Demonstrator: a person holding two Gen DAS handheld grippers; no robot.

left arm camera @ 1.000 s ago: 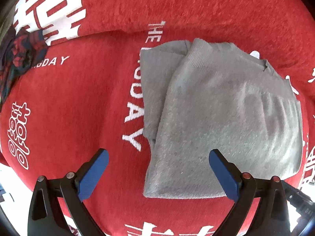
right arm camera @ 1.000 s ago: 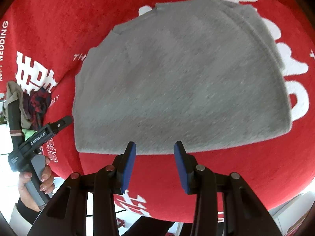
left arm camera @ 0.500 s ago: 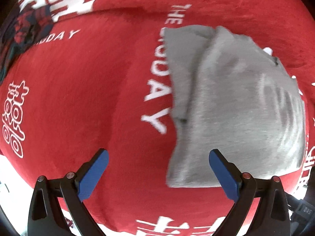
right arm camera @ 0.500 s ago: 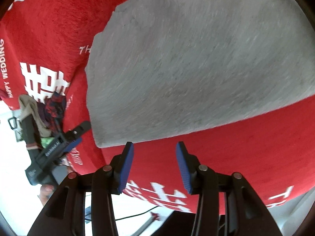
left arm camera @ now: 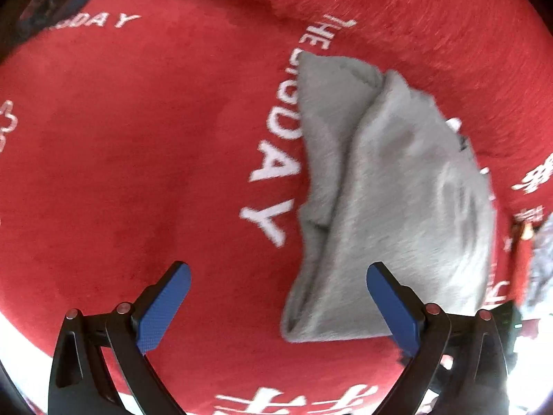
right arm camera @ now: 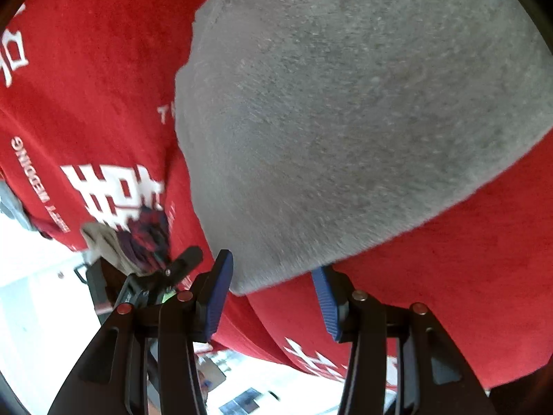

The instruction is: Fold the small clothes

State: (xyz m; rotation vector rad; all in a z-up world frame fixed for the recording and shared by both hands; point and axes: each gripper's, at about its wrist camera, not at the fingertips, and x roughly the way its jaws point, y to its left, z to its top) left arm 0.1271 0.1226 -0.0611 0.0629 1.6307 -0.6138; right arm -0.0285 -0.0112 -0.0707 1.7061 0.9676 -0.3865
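Note:
A folded grey knit garment (left arm camera: 390, 207) lies on a red cloth with white lettering (left arm camera: 138, 155). In the left wrist view it lies to the right, its near corner by my right blue finger. My left gripper (left arm camera: 276, 307) is wide open and empty above the red cloth. In the right wrist view the grey garment (right arm camera: 345, 103) fills the upper frame. My right gripper (right arm camera: 273, 297) is open, its jaws either side of the garment's near corner, not closed on it.
A dark red plaid garment and a beige one (right arm camera: 138, 238) lie in a heap at the cloth's left edge. The other gripper's black body (right arm camera: 152, 283) shows beside it. The cloth's front edge (right arm camera: 311, 356) drops off to a bright floor.
My left gripper has shifted left, so the grey garment slid right in its view. My right gripper has moved in and opened wider around the garment's near corner.

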